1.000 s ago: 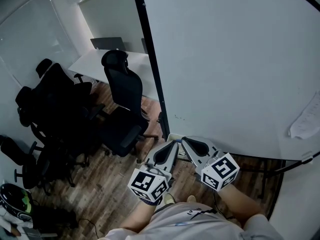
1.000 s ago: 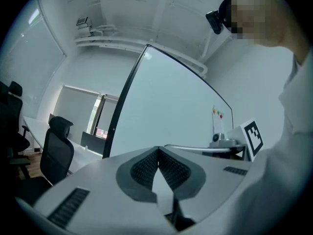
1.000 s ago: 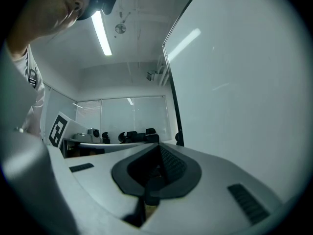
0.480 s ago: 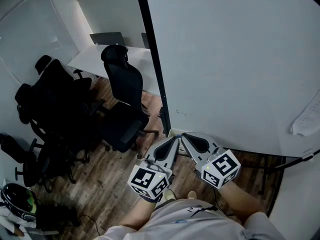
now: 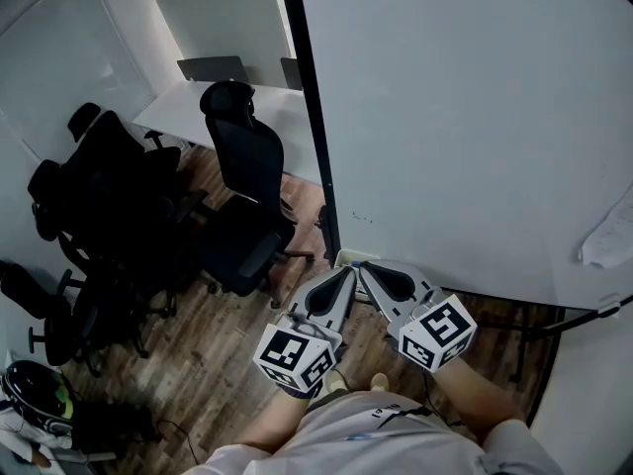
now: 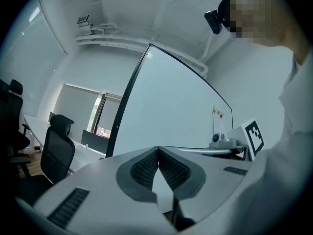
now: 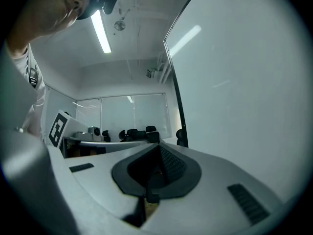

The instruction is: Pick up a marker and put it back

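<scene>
Head view: left gripper (image 5: pixel 344 277) and right gripper (image 5: pixel 366 271) are held side by side, tips near the foot of the large white whiteboard with black frame (image 5: pixel 465 137). Black high-backed office chair (image 5: pixel 242 181) stands on the brown wood-plank floor (image 5: pixel 218 364), with a white desk (image 5: pixel 188 107) behind it. The marker cannot be made out.

Left gripper view: left gripper (image 6: pixel 158 150) clenched, ribbed pads meeting, nothing between. Whiteboard (image 6: pixel 166 111) ahead with small coloured magnets (image 6: pixel 217 113).

Right gripper view: right gripper (image 7: pixel 157 148) clenched too, empty. Whiteboard (image 7: pixel 234 82) to its right, with a long ceiling light strip (image 7: pixel 100 31) overhead.
</scene>
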{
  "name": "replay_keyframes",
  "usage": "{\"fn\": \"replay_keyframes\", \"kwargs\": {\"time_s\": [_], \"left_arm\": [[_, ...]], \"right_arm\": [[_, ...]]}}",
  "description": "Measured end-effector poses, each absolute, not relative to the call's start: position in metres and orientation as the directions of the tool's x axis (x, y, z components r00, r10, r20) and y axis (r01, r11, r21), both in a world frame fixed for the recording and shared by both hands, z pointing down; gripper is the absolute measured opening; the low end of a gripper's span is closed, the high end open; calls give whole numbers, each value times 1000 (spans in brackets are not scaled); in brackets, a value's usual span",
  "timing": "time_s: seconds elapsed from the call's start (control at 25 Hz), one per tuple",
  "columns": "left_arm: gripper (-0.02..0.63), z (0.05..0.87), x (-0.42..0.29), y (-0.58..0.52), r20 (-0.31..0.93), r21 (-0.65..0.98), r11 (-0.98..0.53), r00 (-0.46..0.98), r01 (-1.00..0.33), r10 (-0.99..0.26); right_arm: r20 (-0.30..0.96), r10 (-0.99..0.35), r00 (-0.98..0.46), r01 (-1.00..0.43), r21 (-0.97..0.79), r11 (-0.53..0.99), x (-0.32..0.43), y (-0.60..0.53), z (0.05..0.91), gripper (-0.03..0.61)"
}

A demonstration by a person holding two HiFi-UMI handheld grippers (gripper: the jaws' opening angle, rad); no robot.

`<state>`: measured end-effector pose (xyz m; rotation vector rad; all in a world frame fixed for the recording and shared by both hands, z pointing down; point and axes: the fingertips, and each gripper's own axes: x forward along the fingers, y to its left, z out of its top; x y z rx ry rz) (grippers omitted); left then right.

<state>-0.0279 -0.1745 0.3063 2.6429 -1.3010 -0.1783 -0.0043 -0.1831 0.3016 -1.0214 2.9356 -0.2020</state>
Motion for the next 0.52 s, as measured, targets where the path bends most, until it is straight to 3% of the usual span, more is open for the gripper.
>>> {"fn": "replay_keyframes", "kwargs": {"time_s": [0.52], "left_arm": [[11,312,-34,-176,-19,230,-594,607,-771,-795]], "right_arm": [[33,-622,-782,-621,-131,773,-10,-184,308,12]]}}
